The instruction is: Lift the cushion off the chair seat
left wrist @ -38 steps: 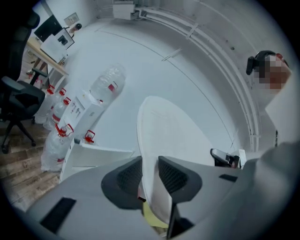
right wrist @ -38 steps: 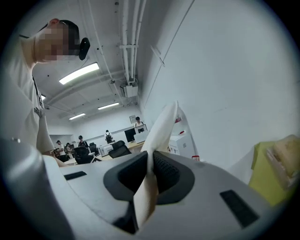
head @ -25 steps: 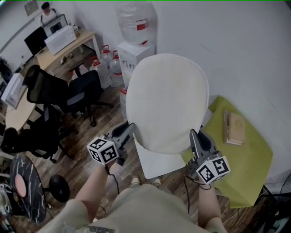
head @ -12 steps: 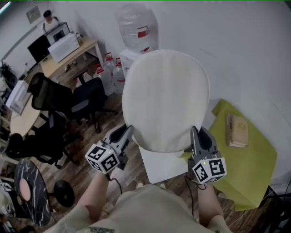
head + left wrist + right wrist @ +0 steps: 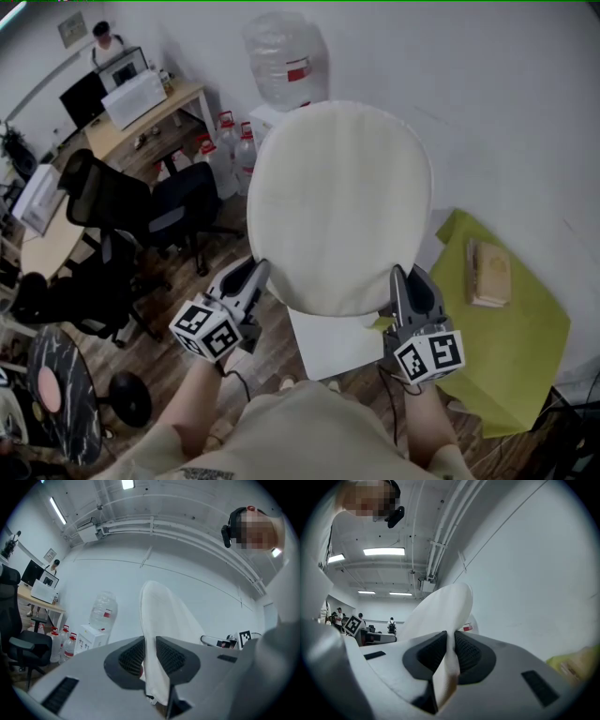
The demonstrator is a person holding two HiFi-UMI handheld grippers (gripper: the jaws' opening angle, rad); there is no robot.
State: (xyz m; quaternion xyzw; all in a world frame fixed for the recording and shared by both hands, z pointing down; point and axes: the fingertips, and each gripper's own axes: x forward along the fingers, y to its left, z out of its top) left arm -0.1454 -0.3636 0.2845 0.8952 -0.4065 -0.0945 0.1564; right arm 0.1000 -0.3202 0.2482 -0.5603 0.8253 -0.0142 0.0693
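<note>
Above the white chair seat (image 5: 330, 345), the round cream cushion (image 5: 339, 206) hangs in the air, tilted up toward the wall and pinched at two places on its near rim; the left hand-held gripper (image 5: 249, 277) has its jaws set narrow, pads pressing the cushion's left edge; the right hand-held gripper (image 5: 406, 281) clamps the right edge just as narrowly, the fabric squeezed thin between its pads; the lift itself looks done, since bare seat shows beneath and the cushion appears clear of it; what may be left is only to carry it off or set it down; as for writing, the big water bottle (image 5: 281, 47) behind bears a red label with print too small to read; the tan book-like thing (image 5: 489, 272) on the yellow-green surface (image 5: 511, 366) shows no legible title; the gripper cubes carry only black-and-white square markers.
</note>
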